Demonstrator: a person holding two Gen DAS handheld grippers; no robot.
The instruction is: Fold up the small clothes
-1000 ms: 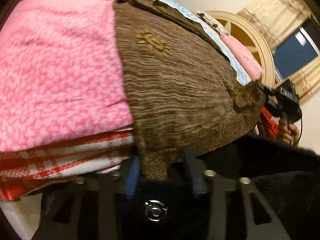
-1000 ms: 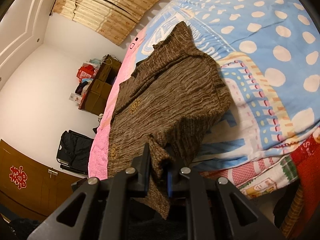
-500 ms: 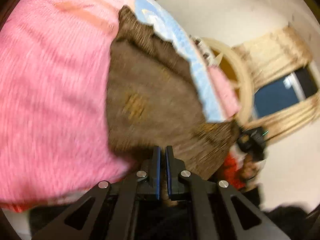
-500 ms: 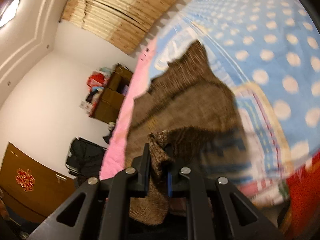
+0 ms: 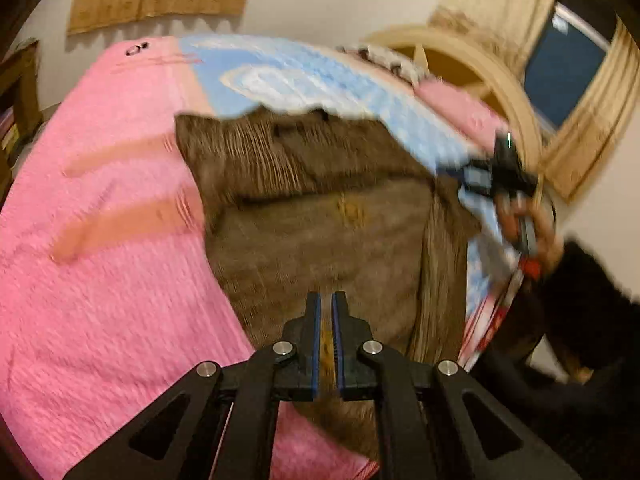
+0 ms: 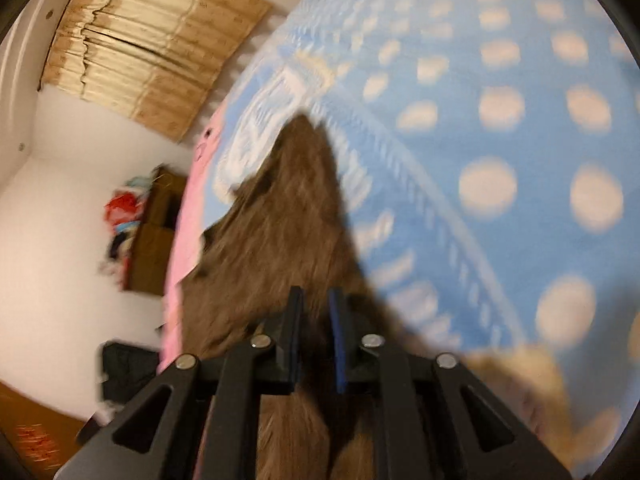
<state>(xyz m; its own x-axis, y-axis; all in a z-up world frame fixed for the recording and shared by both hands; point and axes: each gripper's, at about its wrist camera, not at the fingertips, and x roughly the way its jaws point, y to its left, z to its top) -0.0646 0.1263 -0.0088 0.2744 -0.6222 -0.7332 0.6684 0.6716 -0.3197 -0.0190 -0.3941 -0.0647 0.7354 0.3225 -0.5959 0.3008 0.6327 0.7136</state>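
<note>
Brown knit sweater [image 5: 320, 216] lies on pink blanket [image 5: 100, 280], both tongs [image 5: 327, 300] [image 6: 315, 300] pinching it.

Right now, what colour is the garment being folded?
Brown streaky knit sweater; left wrist view shows it best.

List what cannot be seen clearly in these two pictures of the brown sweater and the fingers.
- Left view: the sweater knit and its yellow motif are smeared by motion blur.
- Left view: the right gripper is blurred; whether it is open or shut cannot be told.
- Right view: the sweater's near hem is hidden behind the fingers and cut by the bottom edge.
- Right view: the blanket print is blurred.
</note>
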